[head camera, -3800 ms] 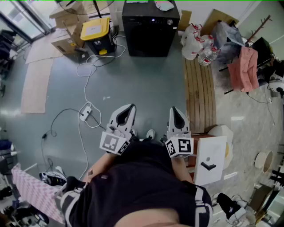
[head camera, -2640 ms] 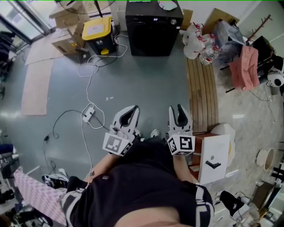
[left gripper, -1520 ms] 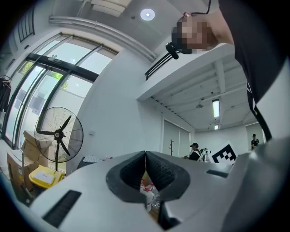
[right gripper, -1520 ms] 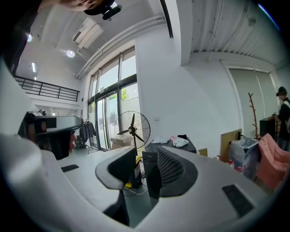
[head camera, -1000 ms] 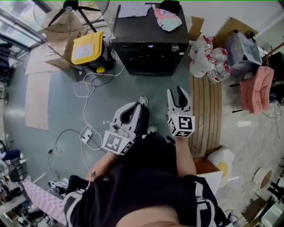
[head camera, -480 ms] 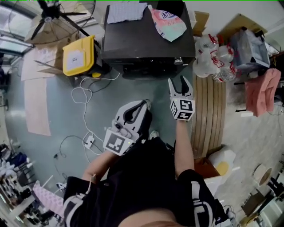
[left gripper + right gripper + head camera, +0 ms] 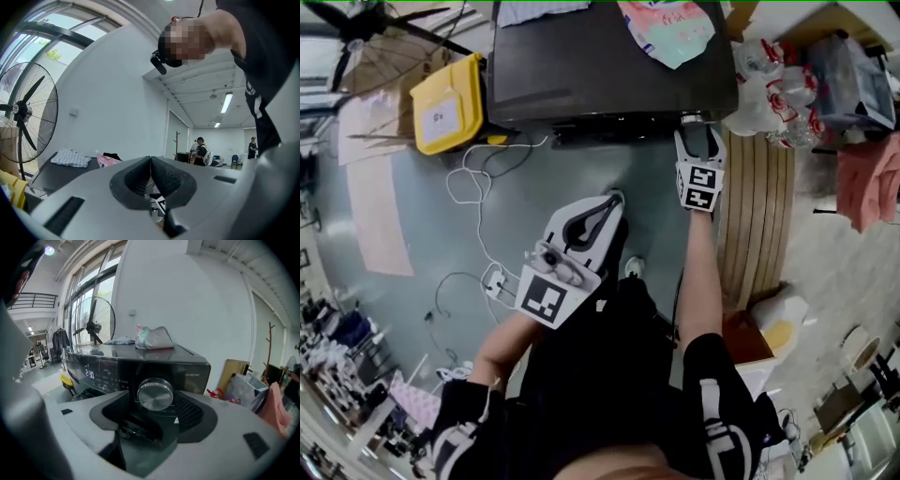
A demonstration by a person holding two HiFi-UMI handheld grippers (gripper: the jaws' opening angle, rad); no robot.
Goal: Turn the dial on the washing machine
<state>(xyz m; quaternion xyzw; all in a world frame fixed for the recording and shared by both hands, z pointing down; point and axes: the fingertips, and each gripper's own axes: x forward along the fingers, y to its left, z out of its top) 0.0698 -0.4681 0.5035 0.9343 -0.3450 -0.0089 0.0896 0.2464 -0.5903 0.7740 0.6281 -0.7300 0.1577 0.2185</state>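
The black washing machine [image 7: 600, 66] fills the top of the head view, and its silver dial [image 7: 690, 118] sits at the right end of the front panel. My right gripper [image 7: 698, 138] reaches up to that dial. In the right gripper view the dial [image 7: 155, 393] stands between the jaws of the right gripper [image 7: 157, 403], which are opening, with a gap on each side and no pad pressing on it. The lit display [image 7: 89, 374] is left of the dial. My left gripper [image 7: 607, 203] hangs lower over the floor, shut and holding nothing; the left gripper [image 7: 150, 163] shows its pads meeting.
A pink bag [image 7: 670, 28] and a cloth [image 7: 530, 9] lie on top of the machine. A yellow box [image 7: 448, 103] and cables [image 7: 478, 178] are on the floor at left. A slatted wooden bench [image 7: 755, 216] and bagged bottles [image 7: 764, 84] stand at right.
The person has walked up to the washing machine. My right gripper has stretched forward to the dial and its jaws have spread wider. The left gripper stays low and shut.
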